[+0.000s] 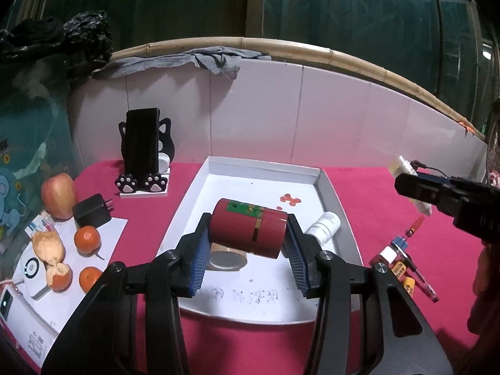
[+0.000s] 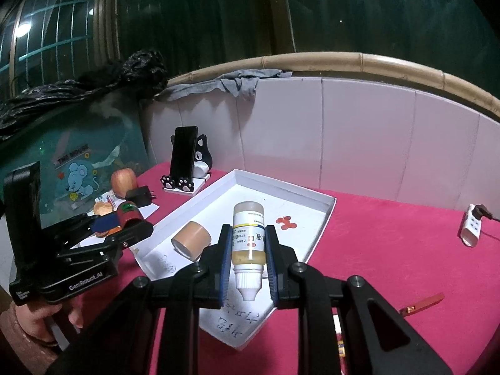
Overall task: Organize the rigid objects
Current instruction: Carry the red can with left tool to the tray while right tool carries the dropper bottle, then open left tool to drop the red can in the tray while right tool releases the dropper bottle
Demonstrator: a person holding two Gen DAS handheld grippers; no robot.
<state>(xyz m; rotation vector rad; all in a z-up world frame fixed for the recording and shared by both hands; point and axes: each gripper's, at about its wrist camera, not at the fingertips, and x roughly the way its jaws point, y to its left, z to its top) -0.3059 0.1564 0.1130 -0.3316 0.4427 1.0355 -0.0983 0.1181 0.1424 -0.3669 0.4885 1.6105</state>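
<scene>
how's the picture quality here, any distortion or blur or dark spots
Left wrist view: fisheye bends the bamboo rail into an arc; the red cylindrical tin is sharp. Right wrist view: same bowing, dark corners, a lamp glare upper left; the small yellowish plastic bottle is sharp.

We read no print on bottle label (image 2: 249, 229): too small. Handwriting on white tray (image 1: 250, 297) floor illegible. Red can (image 1: 248, 226) hides part of tan roll (image 1: 226, 257) beneath it. Small items at table's right edge (image 1: 403, 262) too jumbled to name. White device (image 1: 12, 309) cut off by left-wrist view's edge.
</scene>
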